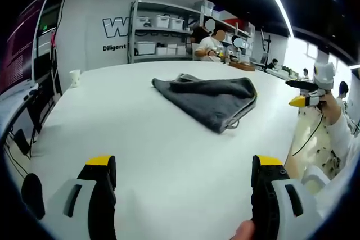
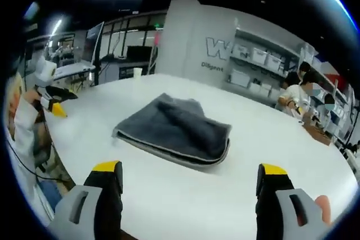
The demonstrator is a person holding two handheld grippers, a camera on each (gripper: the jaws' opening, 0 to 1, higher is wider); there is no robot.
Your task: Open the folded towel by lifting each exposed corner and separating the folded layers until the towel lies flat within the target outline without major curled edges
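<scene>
Yellow-tipped jaws of my left gripper [image 1: 183, 175] rise at the bottom of the left gripper view, spread wide with bare white tabletop [image 1: 169, 139] between them and nothing held. A fingertip [image 1: 243, 230] peeks in at the bottom edge beside the right-hand jaw.

Beyond them I see the towel [image 1: 211, 98], grey and folded, lying on the tabletop well ahead of the jaws, toward the far side. Its layers look loosely stacked, with a rumpled ridge along the back and a pale edging and a small loop at the near corner. Off to the right in this view my other gripper [image 1: 299, 101] hangs over the tabletop's edge, held by a hand in a white sleeve; from here I cannot tell how its jaws stand.

Switching to the right gripper view: my right gripper [image 2: 190, 178] shows its jaws spread wide too, holding nothing, over bare tabletop [image 2: 185, 200]. The towel [image 2: 175, 129] sits just ahead, folded into a rough rectangle, light trim running along its near edge. At the left edge the left gripper [image 2: 56, 105] shows, apart from the towel.

A cup [image 1: 75, 77] stands near the tabletop's far left edge. Behind, shelves [image 1: 160, 32] carry white bins, and people [image 1: 209, 43] sit at a bench.
</scene>
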